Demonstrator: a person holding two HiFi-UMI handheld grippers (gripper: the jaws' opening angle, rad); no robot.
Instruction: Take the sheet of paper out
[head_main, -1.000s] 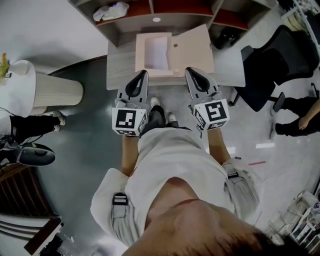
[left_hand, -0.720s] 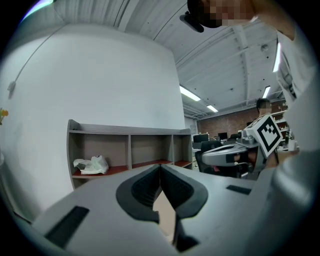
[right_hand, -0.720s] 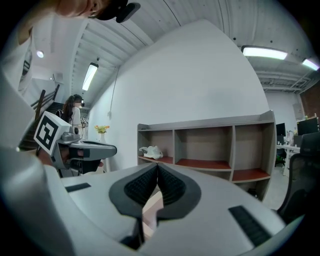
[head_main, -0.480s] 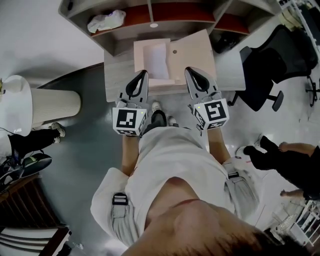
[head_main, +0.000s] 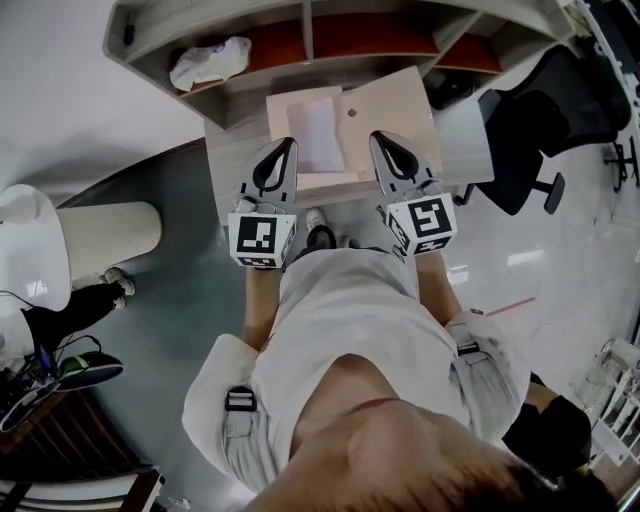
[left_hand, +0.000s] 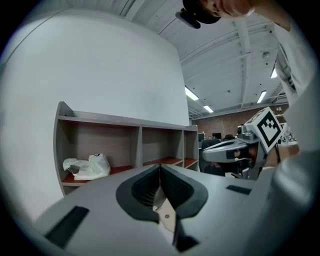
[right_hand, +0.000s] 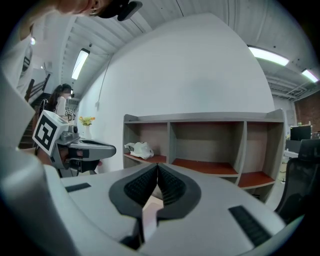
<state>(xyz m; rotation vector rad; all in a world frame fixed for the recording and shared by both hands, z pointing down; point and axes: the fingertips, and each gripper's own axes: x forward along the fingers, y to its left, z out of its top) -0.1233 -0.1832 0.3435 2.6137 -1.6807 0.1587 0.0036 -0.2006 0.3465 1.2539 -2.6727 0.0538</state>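
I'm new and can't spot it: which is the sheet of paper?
Find the grey shelf unit by the wall; a table stands before it. On it lies an open pale box, and the sheet of paper is the white rectangle inside, unlike the crumpled white bag on the shelf.

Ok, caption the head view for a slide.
Left gripper and right gripper, both shut, held before an open box with the sheet of paper inside.
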